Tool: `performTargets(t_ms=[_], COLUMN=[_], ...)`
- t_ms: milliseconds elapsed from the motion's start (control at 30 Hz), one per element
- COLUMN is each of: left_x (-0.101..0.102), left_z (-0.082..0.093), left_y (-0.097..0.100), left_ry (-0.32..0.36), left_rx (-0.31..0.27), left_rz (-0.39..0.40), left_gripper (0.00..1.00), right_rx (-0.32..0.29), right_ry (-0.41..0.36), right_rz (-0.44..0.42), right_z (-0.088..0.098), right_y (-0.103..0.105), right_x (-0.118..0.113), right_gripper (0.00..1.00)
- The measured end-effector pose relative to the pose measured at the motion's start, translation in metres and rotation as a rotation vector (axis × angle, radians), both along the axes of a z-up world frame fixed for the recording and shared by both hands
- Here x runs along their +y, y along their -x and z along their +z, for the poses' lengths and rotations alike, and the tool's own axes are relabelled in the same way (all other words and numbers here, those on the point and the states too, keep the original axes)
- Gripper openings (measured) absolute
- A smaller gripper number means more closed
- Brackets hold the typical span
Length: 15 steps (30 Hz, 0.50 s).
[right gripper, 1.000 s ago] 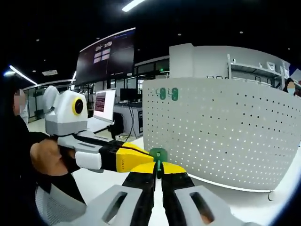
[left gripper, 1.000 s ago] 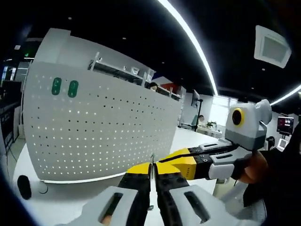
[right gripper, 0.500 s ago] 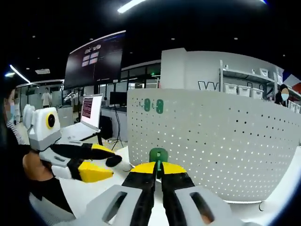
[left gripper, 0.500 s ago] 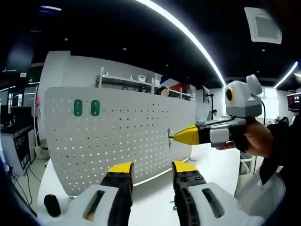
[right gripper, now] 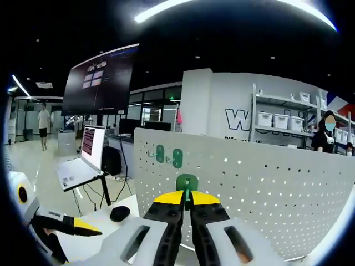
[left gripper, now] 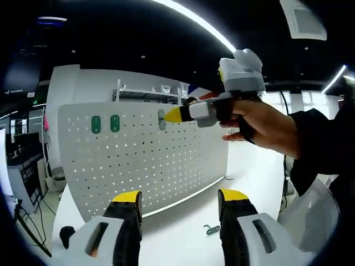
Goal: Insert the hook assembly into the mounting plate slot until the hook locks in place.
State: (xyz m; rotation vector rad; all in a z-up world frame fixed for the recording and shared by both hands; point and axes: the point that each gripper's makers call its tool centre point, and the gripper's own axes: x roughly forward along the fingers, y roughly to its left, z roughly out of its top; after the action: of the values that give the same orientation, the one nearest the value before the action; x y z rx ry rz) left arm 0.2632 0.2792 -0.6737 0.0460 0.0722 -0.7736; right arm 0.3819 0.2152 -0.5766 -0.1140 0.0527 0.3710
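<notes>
The white perforated mounting plate stands upright on the table, with two green hooks on its upper left. My right gripper, held by a hand, is raised in front of the plate's upper part and is shut on a green hook piece. In the right gripper view that green hook piece sticks up between the closed jaws of the right gripper, facing the plate. My left gripper is open and holds nothing; it also appears low at the left.
A small metal hook lies on the white table below the plate. A black mouse and a laptop sit to the plate's left. Shelves with bins and a person stand behind.
My left gripper went from shut to wide open and drew back. My right gripper carried the green hook piece up and toward the plate's upper part.
</notes>
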Motion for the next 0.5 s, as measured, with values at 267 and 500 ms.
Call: performTargets(t_ms=[267,500], left_x=[0.010,0.024], left_z=[-0.006,-0.013], left_y=[0.002,-0.001], left_ry=[-0.008,0.004], left_rx=[0.004,0.021], left_rz=[0.006,0.028], left_gripper=[0.57,0.56], right_rx=[-0.020,-0.041], right_ry=[-0.042,-0.064], right_rz=[-0.049,-0.107], right_z=[0.006,0.011], right_y=[-0.033,-0.065], right_x=[0.009,0.012], right_gripper=[0.02,0.02])
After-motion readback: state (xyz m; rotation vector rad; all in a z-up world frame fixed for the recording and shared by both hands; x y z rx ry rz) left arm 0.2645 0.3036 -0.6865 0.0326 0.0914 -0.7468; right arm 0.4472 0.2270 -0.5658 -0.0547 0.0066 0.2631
